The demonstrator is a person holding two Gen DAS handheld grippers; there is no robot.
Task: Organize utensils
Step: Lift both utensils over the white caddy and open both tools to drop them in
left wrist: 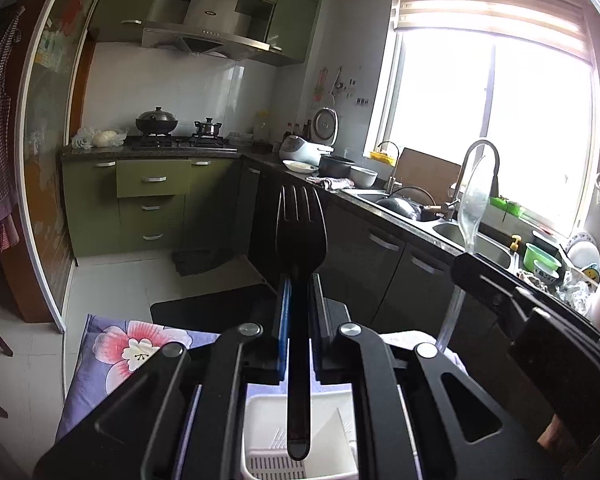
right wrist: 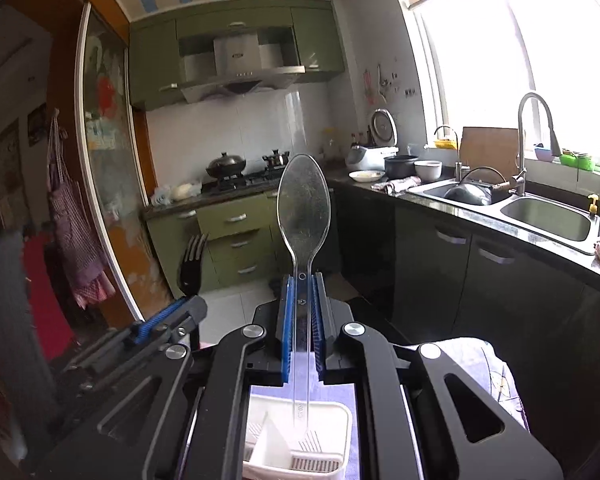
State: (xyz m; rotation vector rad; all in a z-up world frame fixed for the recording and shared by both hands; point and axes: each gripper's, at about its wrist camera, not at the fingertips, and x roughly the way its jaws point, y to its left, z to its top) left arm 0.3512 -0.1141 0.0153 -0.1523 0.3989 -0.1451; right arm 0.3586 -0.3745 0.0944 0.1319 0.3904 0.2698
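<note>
Green cabinets, a gas stove (left wrist: 172, 142) with a dark wok (left wrist: 156, 122) and a steel range hood (left wrist: 206, 38) fill the far wall of this kitchen; a dark countertop (left wrist: 380, 204) runs rightward to a double sink (right wrist: 540, 212) and tall faucet (right wrist: 534, 136) under a bright window (left wrist: 496, 120).

On the left, the left gripper (left wrist: 299, 312) has its jaws closed narrow on the handle of a black plastic fork (left wrist: 300, 248), which stands upright, tines up, its handle end hanging over one compartment of a white divided utensil caddy (left wrist: 256, 432). The caddy sits on a floral cloth (left wrist: 132, 348).

On the right, the right gripper (right wrist: 302, 320) pinches a clear plastic spoon (right wrist: 304, 208) the same way: bowl up, stem between the blue pads (right wrist: 286, 332), tail reaching down over the right-hand compartment of the same caddy, seen again in the right wrist view (right wrist: 332, 412).

Both utensils look like disposable plastic, so probably very light, thin and somewhat flexible, with smooth stems that could slip or twist in the pads. The spoon's neck looks the weakest part and might snap under a hard squeeze. A moderate hold on the flat middle of each handle, as now, seems safest, leaving the tail free to drop into its slot.
</note>
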